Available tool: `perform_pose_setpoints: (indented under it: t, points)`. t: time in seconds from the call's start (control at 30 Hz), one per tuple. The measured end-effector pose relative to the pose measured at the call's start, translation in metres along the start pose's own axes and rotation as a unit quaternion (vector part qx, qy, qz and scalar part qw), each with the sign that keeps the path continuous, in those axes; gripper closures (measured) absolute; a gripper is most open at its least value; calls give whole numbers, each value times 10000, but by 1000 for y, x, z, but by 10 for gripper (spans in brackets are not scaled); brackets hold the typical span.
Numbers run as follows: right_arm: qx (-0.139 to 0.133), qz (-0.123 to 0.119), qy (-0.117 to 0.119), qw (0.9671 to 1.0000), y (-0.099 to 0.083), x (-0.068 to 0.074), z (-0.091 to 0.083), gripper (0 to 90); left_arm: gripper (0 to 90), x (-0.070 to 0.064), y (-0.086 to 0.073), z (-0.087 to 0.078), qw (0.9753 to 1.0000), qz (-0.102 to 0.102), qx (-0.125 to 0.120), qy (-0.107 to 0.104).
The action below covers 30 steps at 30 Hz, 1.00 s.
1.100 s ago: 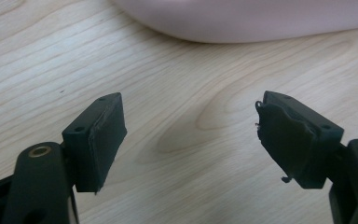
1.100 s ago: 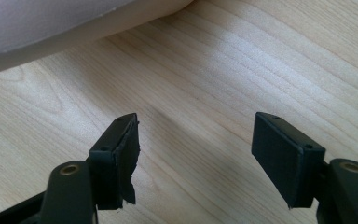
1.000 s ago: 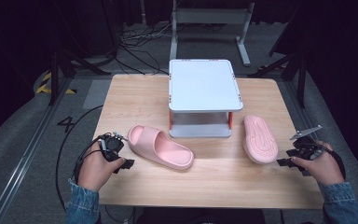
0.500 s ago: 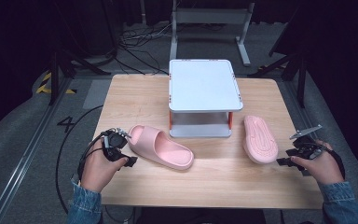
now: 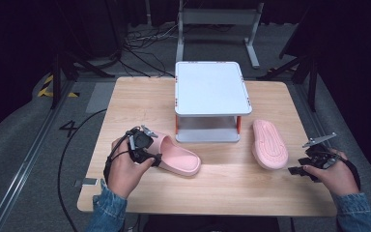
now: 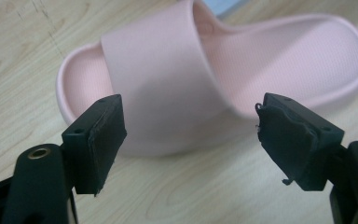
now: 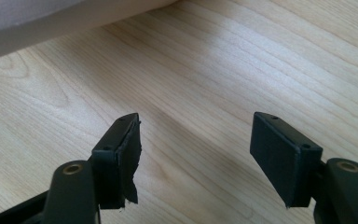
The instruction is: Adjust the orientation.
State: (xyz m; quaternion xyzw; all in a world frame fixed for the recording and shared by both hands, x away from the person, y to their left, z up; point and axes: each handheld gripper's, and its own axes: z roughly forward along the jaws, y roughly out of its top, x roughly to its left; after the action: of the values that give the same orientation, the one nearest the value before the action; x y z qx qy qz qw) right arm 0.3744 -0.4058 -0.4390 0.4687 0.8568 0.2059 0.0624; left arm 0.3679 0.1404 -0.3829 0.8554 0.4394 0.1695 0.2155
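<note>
Your left hand-held gripper (image 6: 191,140) gapes wide just short of the upright slipper (image 6: 205,70), nothing grasped yet. Your right hand-held gripper (image 7: 196,154) idles open over bare worktop (image 7: 205,70); both slippers remain unlifted.

Table (image 5: 232,188): pale wood, visible grain, smooth satin finish. Upright slipper (image 6: 242,65): pink foam-like rubber, matt, fine dotted texture on footbed. Overturned slipper (image 5: 269,144): same pink, ribbed sole. Stand (image 5: 210,89): white, smooth, plastic-looking. Fingers (image 6: 98,140): black, matt, rubbery pads, frayed edges.
</note>
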Motion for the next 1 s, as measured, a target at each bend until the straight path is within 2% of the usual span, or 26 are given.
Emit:
perform_pose_setpoints:
  t: [0.1,0.2,0.43,0.5,0.67,0.77,0.87,0.93,1.0]
  points:
    - [-8,42,-32,10000,-3,0,-1,338,245,-4,6,9,9996,-88,-14,282]
    - [30,64,-41,10000,-6,0,-1,335,254,-5,10,18,9986,-70,75,518]
    - [-10,113,-104,9999,-10,-1,-2,319,250,-8,10,28,9979,-34,170,631]
    - [-11,89,-93,9999,-9,-1,-1,319,255,-7,9,27,9980,-52,176,605]
    - [-23,45,-66,10000,-6,0,-1,319,278,-4,4,22,9966,5,261,778]
    - [-45,2,-41,10000,-1,0,0,318,281,1,-3,17,9961,-77,307,821]
    - [-39,-28,-10,10000,3,0,2,318,281,11,-14,11,9945,-241,364,948]
    - [-46,-39,-3,10000,5,1,3,318,281,12,-15,10,9943,-268,365,966]
    - [-45,-96,28,9999,9,1,5,317,281,19,-21,7,9933,-389,378,1024]
